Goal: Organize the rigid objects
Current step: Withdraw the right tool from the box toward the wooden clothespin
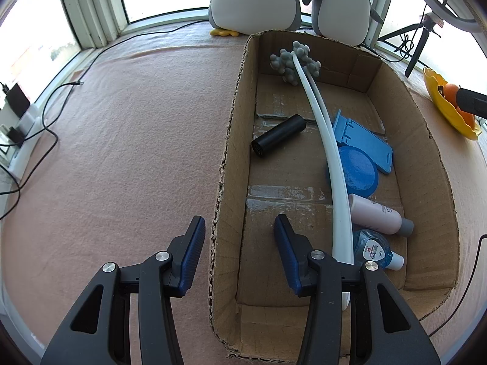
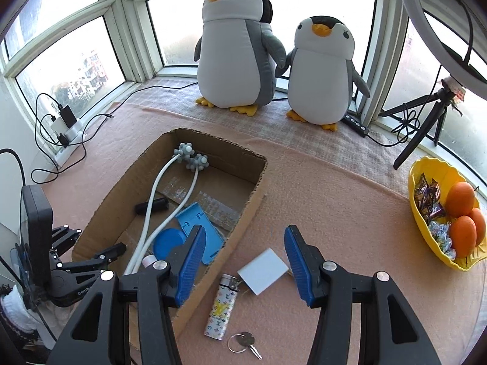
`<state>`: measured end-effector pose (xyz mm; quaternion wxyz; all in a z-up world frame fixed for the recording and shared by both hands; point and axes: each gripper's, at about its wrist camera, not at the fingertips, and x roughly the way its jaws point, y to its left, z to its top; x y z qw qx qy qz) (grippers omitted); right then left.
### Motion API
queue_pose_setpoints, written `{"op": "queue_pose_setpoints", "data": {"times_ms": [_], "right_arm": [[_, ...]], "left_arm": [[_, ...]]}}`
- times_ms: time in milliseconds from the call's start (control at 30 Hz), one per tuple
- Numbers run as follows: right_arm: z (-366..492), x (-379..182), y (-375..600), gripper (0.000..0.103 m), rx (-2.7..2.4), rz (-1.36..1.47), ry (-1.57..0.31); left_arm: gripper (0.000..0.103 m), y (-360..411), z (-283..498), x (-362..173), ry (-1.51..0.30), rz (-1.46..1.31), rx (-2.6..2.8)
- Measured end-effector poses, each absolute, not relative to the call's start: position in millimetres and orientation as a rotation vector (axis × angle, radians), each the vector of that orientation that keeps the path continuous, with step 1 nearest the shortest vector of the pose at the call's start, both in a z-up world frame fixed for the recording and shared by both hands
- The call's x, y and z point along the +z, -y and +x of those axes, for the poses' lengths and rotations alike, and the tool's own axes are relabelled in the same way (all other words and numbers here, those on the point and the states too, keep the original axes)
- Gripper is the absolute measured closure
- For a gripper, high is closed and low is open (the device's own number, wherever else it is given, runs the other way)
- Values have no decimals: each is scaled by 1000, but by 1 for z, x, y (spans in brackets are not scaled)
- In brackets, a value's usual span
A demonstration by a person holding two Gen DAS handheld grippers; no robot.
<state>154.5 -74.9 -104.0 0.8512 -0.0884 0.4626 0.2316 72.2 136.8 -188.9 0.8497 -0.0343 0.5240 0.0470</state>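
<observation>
Six things are lying inside the open brown cardboard box point(image 1: 423, 152) on the pink cloth-covered tabletop point(image 2: 334, 197):
- One black cylinder point(image 1: 278, 135) is resting on the box floor, its long axis slanting across the floor and its flat end facing the near-left wall.
- One white two-stemmed massager point(image 1: 328, 158) is stretching nearly the whole length of the box, its two grey knobbly heads lying at the far wall.
- One blue plastic phone stand point(image 1: 365, 140) and one round blue lid point(image 1: 357, 172) are lying just beside the stems.
- One pink bottle point(image 1: 377, 213) is lying crosswise, grey cap towards the right wall, with one clear blue bottle point(image 1: 371, 249) beside it.

Outside the box, three things are waiting: one patterned lighter point(image 2: 220, 313) with its metal top pointing towards the box, one white square card point(image 2: 262, 270), and one silver key on a ring point(image 2: 245, 343).

The left gripper point(image 1: 237, 222) is hanging with fingers spread astride the box's left wall — neither pad touching it. The right gripper point(image 2: 243, 228) is hovering over the card, fingers spread and holding nothing.

Two plush penguins point(image 2: 234, 45) are sitting by the window — one yellow bowl point(image 2: 417, 182) is holding three oranges point(image 2: 461, 199).
</observation>
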Motion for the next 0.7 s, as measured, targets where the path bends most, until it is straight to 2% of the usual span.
{"op": "queue_pose_setpoints", "data": {"times_ms": [367,700], "right_arm": [[164,-122,138,53,426,-210,-1053],[164,-161,136,53,445,-300,-1130]], "left_arm": [[56,-138,72,-188,-1105,-70,100],[56,-140,73,-188,-1107,-66,101]]}}
